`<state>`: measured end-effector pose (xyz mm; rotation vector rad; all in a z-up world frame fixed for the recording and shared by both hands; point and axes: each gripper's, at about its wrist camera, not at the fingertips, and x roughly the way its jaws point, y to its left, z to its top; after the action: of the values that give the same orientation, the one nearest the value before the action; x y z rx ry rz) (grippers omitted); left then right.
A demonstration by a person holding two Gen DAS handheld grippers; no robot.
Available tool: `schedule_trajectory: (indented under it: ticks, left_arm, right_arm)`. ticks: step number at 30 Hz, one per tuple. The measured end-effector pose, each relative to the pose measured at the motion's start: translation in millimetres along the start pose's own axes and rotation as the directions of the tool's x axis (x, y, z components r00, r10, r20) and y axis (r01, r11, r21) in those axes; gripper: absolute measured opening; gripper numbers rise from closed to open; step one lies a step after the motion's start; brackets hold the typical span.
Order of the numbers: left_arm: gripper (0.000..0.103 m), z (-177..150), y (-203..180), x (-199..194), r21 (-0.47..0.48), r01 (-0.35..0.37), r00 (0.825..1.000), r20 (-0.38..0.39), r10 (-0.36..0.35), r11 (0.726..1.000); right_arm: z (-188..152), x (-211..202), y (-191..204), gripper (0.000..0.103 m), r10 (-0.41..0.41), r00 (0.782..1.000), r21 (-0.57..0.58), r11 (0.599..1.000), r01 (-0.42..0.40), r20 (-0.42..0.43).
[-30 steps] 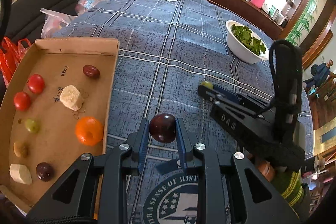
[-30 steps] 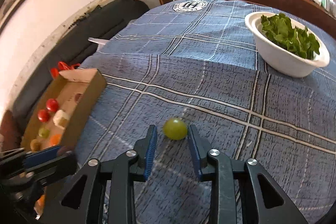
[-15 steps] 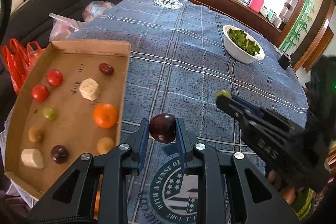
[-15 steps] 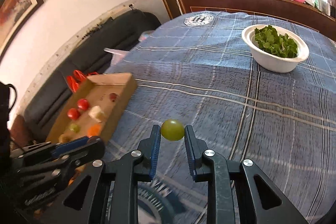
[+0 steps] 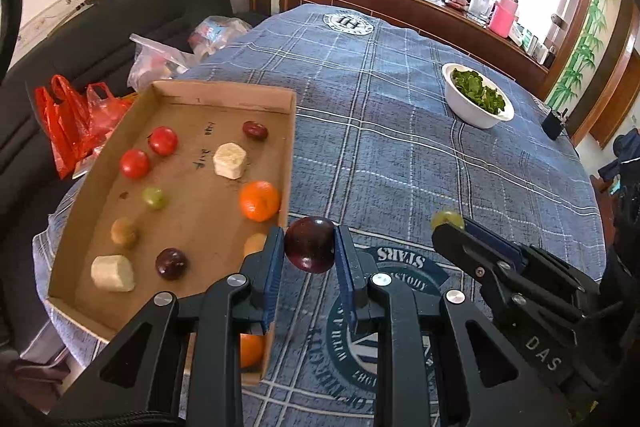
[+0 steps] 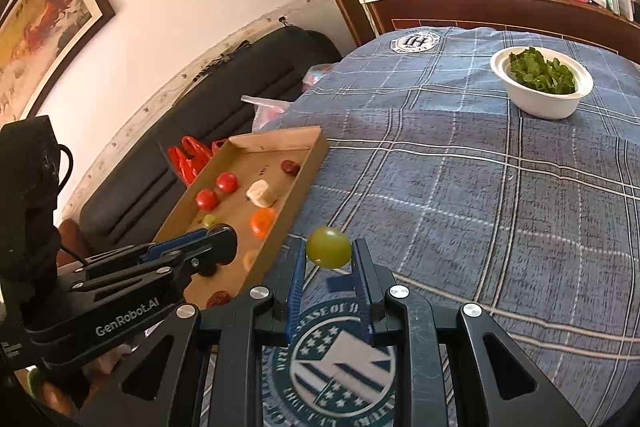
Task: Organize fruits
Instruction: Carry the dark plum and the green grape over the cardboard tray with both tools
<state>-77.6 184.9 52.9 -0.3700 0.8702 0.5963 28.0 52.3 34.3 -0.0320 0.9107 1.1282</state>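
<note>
Both fruits aloft beside the cardboard tray (image 5: 224, 93). The left gripper (image 5: 310, 247) has its fingers closed on a dark plum (image 5: 310, 245); the right gripper (image 6: 329, 251) pinches a green grape (image 6: 329, 247). Each should likely be carried over the tray wall, lowered beside its like, the tray's plum (image 5: 171, 263) and grape (image 5: 154, 197), then released low to prevent rolling.

Clothed table (image 5: 400, 155): tray (image 5: 291, 131), bowl (image 5: 468, 111).
</note>
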Motion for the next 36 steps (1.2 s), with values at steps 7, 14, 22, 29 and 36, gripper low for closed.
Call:
schedule_trajectory:
  ticks: [7, 14, 22, 29, 36]
  left_arm:
    - [0.023, -5.3, 5.4, -10.8, 0.000, -0.028, 0.999, 0.026, 0.028, 1.000]
    - [0.023, -7.1, 8.7, -18.9, 0.002, -0.044, 0.998, 0.050, 0.044, 0.999]
    - [0.023, -9.0, 15.9, -23.4, -0.005, -0.056, 0.997, 0.062, 0.056, 0.998]
    - [0.023, -13.0, 24.6, -20.1, -0.017, -0.058, 0.997, 0.051, 0.059, 0.998]
    - [0.023, -17.0, 39.6, -14.2, -0.041, -0.063, 0.997, 0.033, 0.064, 0.997]
  right_arm:
    - [-1.6, -8.9, 10.0, 0.023, 0.004, 1.000, -0.017, 1.000, -0.004, 0.013]
    - [-0.2, -11.2, 16.9, 0.023, 0.008, 1.000, -0.030, 1.000, -0.008, 0.018]
    - [-0.3, -8.9, 23.6, 0.023, 0.013, 1.000, -0.042, 0.999, -0.012, 0.014]
    - [-0.9, -6.1, 29.8, 0.023, 0.016, 1.000, -0.054, 0.998, -0.015, 0.009]
    - [-2.2, 1.6, 34.8, 0.023, 0.018, 1.000, -0.064, 0.998, -0.018, -0.008]
